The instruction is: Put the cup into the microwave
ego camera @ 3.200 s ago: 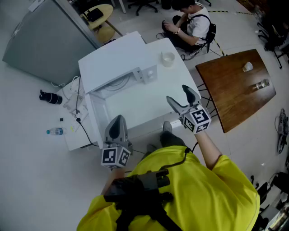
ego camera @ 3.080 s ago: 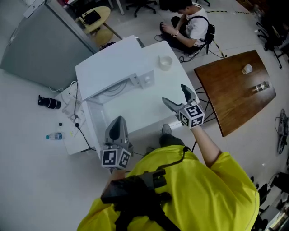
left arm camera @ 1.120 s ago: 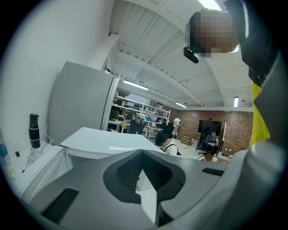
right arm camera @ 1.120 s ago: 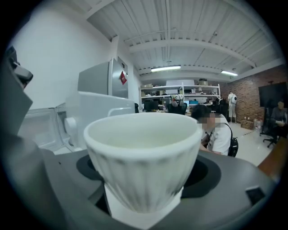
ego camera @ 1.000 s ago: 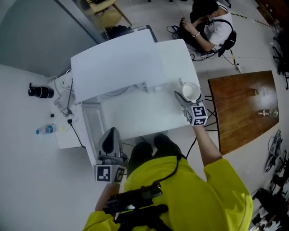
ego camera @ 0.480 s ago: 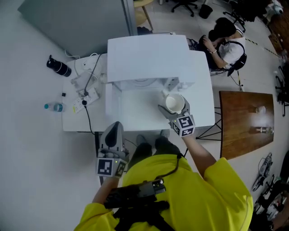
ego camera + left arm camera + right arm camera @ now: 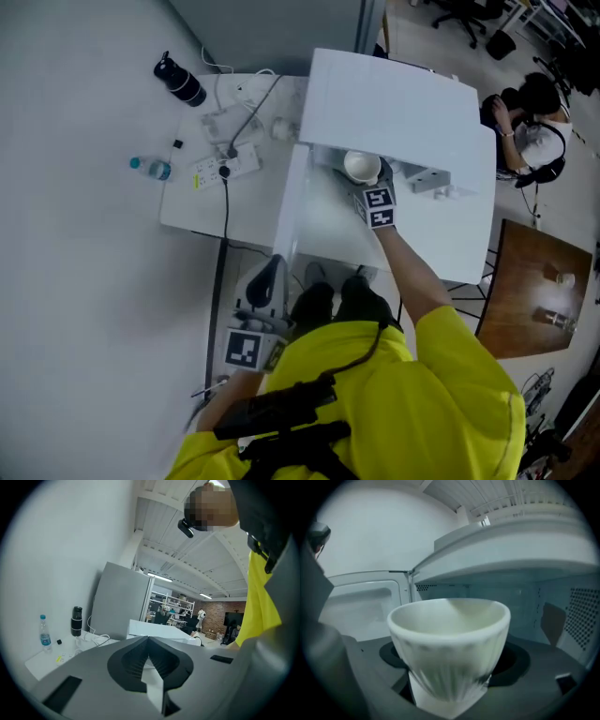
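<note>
The cup, white and ribbed, sits upright between the jaws of the right gripper, which clamp its lower wall. It is held at the mouth of the microwave, just at the front edge of the microwave's top as seen from the head view. In the right gripper view the cup's rim lies below the upper edge of the opening, and the cavity behind it shows bare walls with room on both sides of the cup. The door stands swung out to the microwave's left, clear of the opening. The white table runs out in front of the microwave and to its right, with a bare strip along its near edge. The left gripper hangs well away from the microwave, past the table's near edge, its jaws pressed together with nothing between them. Left of the microwave a lower white surface carries a power strip, a water bottle and a black flask.
</note>
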Available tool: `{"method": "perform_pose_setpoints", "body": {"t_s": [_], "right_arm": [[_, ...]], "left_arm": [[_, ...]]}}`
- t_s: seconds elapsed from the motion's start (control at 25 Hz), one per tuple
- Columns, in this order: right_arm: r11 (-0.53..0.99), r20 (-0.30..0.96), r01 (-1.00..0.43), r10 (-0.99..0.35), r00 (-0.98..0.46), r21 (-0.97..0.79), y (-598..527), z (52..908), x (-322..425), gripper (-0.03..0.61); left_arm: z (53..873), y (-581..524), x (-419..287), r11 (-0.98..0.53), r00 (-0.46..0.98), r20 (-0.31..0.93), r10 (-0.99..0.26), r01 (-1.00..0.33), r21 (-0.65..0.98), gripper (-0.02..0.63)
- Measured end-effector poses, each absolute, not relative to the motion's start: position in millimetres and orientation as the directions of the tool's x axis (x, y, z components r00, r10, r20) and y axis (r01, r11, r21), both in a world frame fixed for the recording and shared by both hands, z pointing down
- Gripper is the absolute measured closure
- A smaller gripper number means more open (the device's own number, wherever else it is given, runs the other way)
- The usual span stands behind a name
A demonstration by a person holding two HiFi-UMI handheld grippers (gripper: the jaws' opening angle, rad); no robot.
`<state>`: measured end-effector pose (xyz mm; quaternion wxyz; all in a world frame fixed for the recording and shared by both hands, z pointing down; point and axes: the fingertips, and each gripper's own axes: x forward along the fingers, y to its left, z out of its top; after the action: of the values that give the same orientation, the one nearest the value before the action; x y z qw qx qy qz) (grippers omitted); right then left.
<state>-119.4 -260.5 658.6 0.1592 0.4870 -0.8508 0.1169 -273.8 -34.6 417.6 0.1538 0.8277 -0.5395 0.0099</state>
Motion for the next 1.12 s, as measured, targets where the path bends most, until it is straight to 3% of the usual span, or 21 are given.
{"method": "perform_pose_setpoints", "body": {"t_s": [0.76,0.92,1.12], "right_arm": [[0.500,0.408,-0.866,-0.790,-0.457,-0.002,-354,687,-146,0.088],[0.519,0.407,-0.855,-0.786,-0.466,0.023,-348,691,-148,0.020],[0.479,0.410,-0.877,-0.804,-0.431,0.018,-324,695,-132,0.020]], "left_arm": [[431,-34,-273,-0.335,0.403,0.248,-0.881,-0.902,0.272,0.614],[433,-32,-275,-0.338,0.406,0.260,-0.876,-0.902,0.269,0.614],[433,-26,-268,-0.360,0.431,0.263,-0.863,-0.891,0.277,0.614]]}}
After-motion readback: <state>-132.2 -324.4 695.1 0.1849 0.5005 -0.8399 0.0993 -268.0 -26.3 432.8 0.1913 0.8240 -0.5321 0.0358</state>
